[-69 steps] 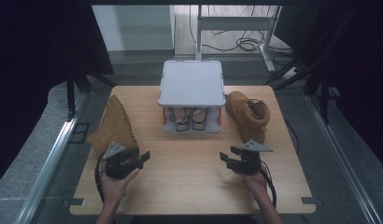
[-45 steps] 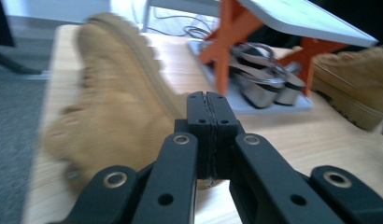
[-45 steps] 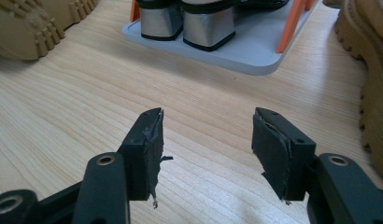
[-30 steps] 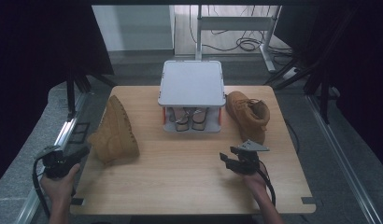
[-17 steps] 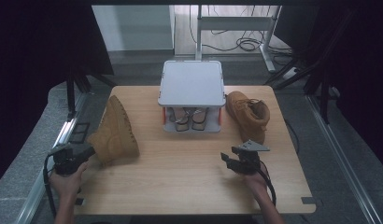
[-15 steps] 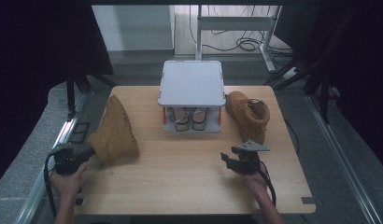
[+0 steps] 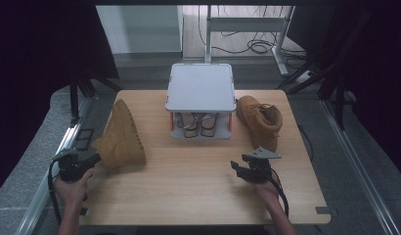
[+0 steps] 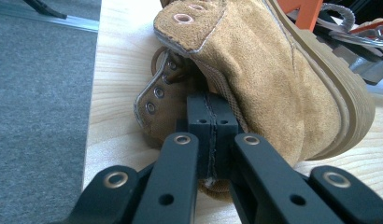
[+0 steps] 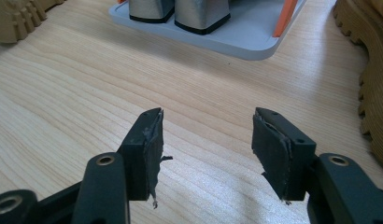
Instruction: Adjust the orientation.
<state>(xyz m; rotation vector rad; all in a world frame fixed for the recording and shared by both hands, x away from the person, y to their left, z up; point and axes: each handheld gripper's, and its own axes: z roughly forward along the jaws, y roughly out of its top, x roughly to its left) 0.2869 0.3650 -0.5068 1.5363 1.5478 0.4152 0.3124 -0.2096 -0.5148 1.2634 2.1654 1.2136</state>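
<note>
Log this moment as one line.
left claw: shut at boot collar | right claw: open, over table | second boot: untouched

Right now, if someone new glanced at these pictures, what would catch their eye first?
Probably the tan suede boot tipped on its side at the table's left, with the left gripper shut on the edge of its collar. A matching boot lies at the right beside a grey two-tier rack at the table's far middle, which holds shoes underneath. The right gripper hovers open over bare wood.
</note>
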